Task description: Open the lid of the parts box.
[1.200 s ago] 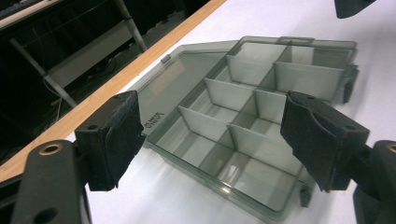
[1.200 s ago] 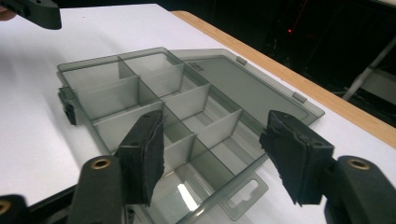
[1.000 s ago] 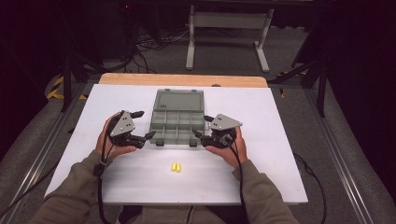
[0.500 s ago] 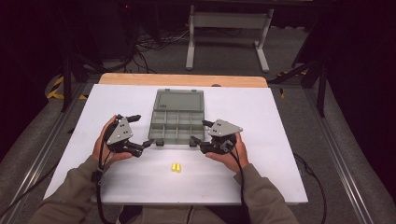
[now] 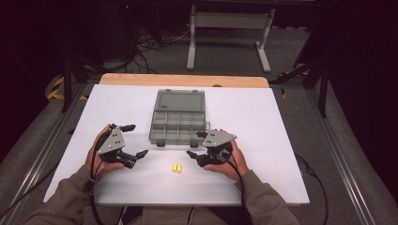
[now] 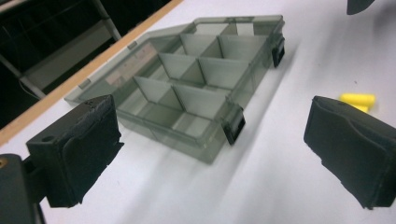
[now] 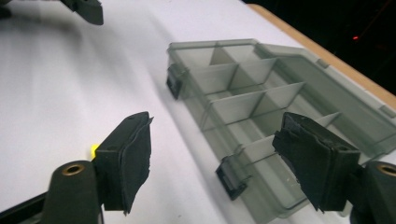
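High view:
Box: open grey see-through plastic compartment box (image 5: 179,123) sits mid-table on the white tabletop (image 5: 263,140), lid laid flat on the far side, dividers exposed, two black latches on the near edge.
Plugs: pair of small yellow foam earplugs (image 5: 176,168) lie side by side on the tabletop, nearer the person than the box and apart from it, between the two hands.
Left gripper: left gripper (image 5: 133,140) is held in the person's left hand (image 5: 96,157), left of the box's near corner, jaws spread wide, nothing between them. They have just been opening.
Right gripper: right gripper (image 5: 198,145) is held in the right hand (image 5: 230,161), just off the box's near right corner, jaws apart, nothing held. Also just been opening.
Gap: both grippers are close to the box front but clear of it.

Left gripper view:
Jaws: the two black padded jaws stand far apart at the frame edges, bare tabletop (image 6: 261,177) between them.
Box: compartment box (image 6: 196,88) is ahead, angled, compartments look bare, one black latch (image 6: 233,126) nearest.
Plugs: earplugs (image 6: 357,100) lie at right, just past the right-hand jaw.

Right gripper view:
Jaws: apart, no grip; the right-hand one overlaps the box's near edge in frame, contact cannot be told.
Box: compartment box (image 7: 275,112) runs ahead to the right, black latch (image 7: 231,179) between the jaws.
Plugs: a sliver of yellow earplugs (image 7: 94,149) peeks from behind the left-hand jaw.
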Motion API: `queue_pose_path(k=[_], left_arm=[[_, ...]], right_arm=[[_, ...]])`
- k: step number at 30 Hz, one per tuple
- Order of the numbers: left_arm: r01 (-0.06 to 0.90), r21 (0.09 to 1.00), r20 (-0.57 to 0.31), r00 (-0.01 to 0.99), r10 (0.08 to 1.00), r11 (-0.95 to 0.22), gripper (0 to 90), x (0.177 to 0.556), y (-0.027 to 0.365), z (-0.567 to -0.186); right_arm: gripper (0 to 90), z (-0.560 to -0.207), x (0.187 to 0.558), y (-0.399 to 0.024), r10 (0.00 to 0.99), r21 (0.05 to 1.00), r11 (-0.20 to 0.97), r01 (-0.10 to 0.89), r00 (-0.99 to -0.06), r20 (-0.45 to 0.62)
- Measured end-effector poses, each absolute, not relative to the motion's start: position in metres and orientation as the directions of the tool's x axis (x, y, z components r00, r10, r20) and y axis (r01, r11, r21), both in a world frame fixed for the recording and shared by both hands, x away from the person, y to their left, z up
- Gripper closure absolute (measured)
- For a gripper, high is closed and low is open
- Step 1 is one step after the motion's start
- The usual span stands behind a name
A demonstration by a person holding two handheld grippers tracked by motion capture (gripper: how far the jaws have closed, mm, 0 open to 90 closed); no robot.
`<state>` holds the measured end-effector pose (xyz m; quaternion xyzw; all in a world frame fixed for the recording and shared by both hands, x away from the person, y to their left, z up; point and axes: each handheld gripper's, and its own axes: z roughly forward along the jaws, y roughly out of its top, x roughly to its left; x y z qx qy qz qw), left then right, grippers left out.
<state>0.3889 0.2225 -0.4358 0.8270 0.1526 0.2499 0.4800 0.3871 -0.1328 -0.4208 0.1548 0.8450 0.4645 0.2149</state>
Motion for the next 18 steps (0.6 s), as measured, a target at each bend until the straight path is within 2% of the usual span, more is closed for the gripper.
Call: queue_pose_path(k=[11,18], left_arm=[[0.076,0.858,0.216,0.844,0.491,-0.508,4.0,0.376,0.236,-0.454],[0.089,0.856,0.198,0.854,0.481,-0.510,3.6,0.369,0.241,-0.458]], right_arm=[[14.2,-0.438,0.383,-0.123,0.388,0.803,0.586,0.109,-0.908,-0.160],[15.2,-0.445,0.382,-0.117,0.347,0.774,0.621,0.121,-0.928,-0.134]])
